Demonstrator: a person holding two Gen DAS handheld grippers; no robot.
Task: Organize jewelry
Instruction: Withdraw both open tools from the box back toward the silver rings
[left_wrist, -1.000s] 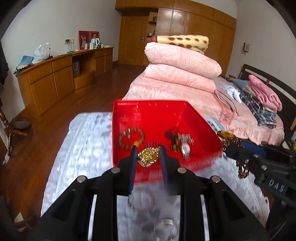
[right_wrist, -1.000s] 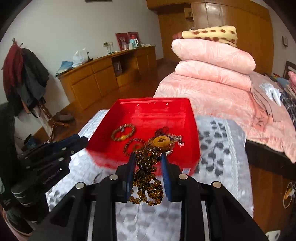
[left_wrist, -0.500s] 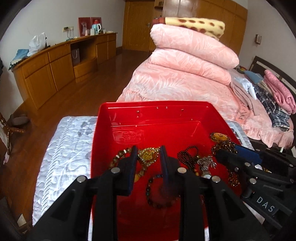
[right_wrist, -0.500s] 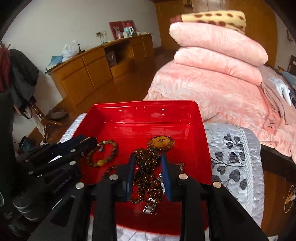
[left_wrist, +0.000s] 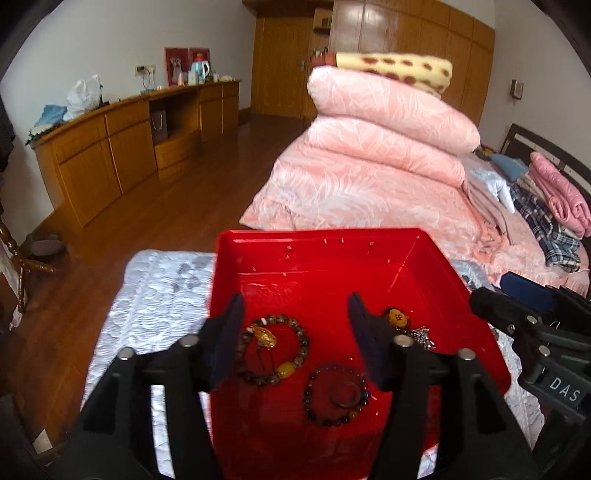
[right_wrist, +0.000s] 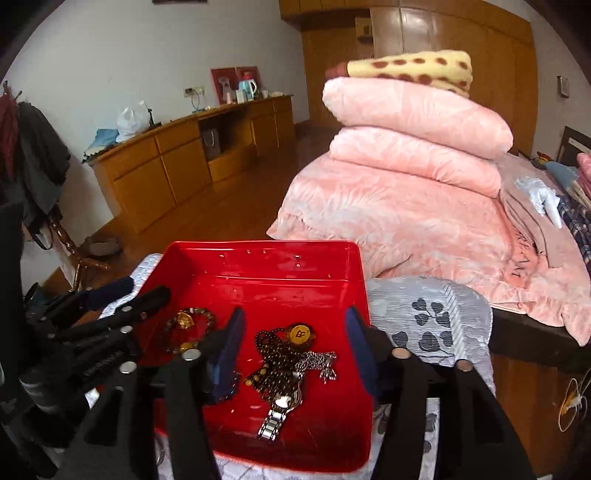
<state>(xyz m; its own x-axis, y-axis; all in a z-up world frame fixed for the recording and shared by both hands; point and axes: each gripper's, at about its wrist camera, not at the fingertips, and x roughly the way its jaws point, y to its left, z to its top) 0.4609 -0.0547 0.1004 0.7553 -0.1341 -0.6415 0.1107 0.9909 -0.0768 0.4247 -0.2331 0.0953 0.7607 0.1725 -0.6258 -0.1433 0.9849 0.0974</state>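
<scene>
Both tools hang over the red tray (left_wrist: 325, 247), which sits on a silver-grey patterned cloth (left_wrist: 155, 295) beside the bed with pink quilts (left_wrist: 369, 177). The left tool (left_wrist: 295, 332) has its jaws spreading, nothing pressed between the pads; below and between them, on the tray floor, lie a brown bead bracelet with a gold charm (left_wrist: 273, 347) and a darker bead bracelet (left_wrist: 336, 395). The right tool (right_wrist: 291, 354) is likewise opening, its pads clear of everything; under it lies a brown bead necklace with a round amber pendant (right_wrist: 299, 334), tangled with a silver chain (right_wrist: 321, 360) and a metal wristwatch (right_wrist: 279, 410). All jewelry seen lies loose inside the tray.
</scene>
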